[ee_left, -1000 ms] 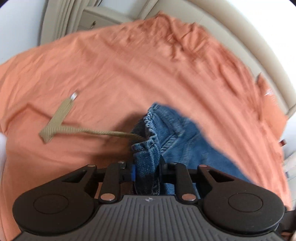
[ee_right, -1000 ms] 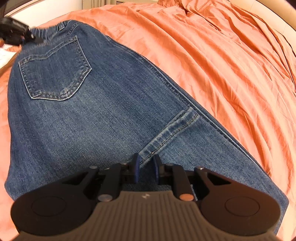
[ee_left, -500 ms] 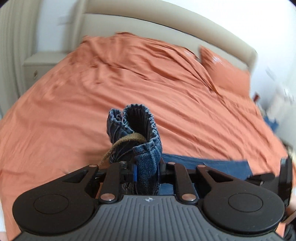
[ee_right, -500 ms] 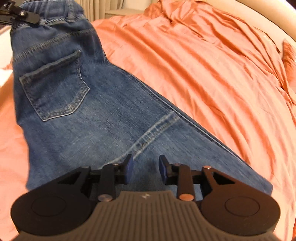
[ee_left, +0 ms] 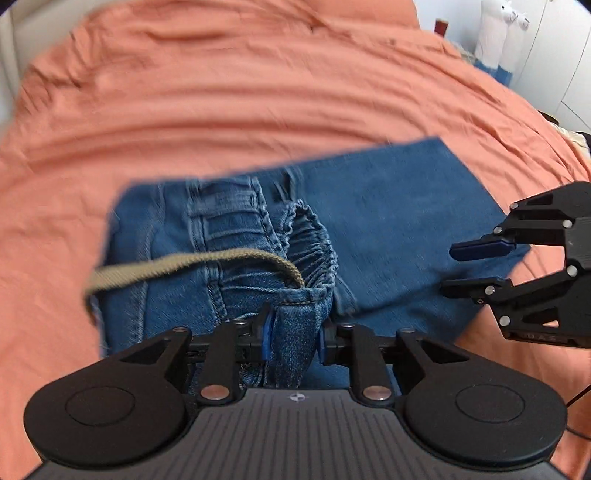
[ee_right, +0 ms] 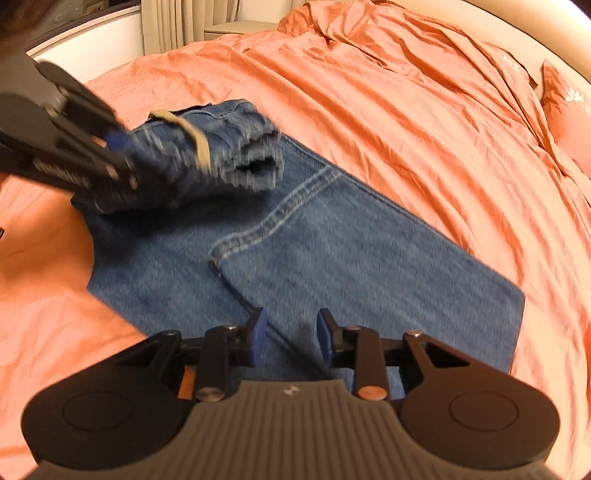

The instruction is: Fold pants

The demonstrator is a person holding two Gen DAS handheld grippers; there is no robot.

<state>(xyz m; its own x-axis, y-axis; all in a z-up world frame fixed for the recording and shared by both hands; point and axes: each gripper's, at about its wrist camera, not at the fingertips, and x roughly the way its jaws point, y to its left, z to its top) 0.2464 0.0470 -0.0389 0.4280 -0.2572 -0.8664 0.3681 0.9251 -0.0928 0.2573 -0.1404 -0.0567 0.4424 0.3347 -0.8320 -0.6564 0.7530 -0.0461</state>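
Blue denim pants [ee_right: 332, 251] lie on an orange bed, their lower part flat. My left gripper [ee_left: 293, 334] is shut on the pants' bunched elastic waistband [ee_left: 299, 317] and holds it over the flat denim [ee_left: 388, 221]. A tan drawstring [ee_left: 184, 264] hangs out of the waistband to the left. In the right wrist view the left gripper [ee_right: 74, 147] carries the waistband [ee_right: 221, 155] at the upper left. My right gripper [ee_right: 291, 338] is open and empty, low over the denim beside a seam [ee_right: 273, 218]. It also shows at the right edge of the left wrist view [ee_left: 476, 267], jaws apart.
The orange sheet [ee_left: 240, 92] covers the bed, wrinkled toward the beige headboard [ee_right: 535, 33]. An orange pillow [ee_right: 569, 110] lies at the far right. A nightstand [ee_right: 236, 27] and curtains [ee_right: 184, 18] stand behind the bed. White objects [ee_left: 498, 33] stand beyond the bed's corner.
My right gripper has let go of the denim and opened. My left gripper has carried the waistband over and down onto the flat lower part of the pants.
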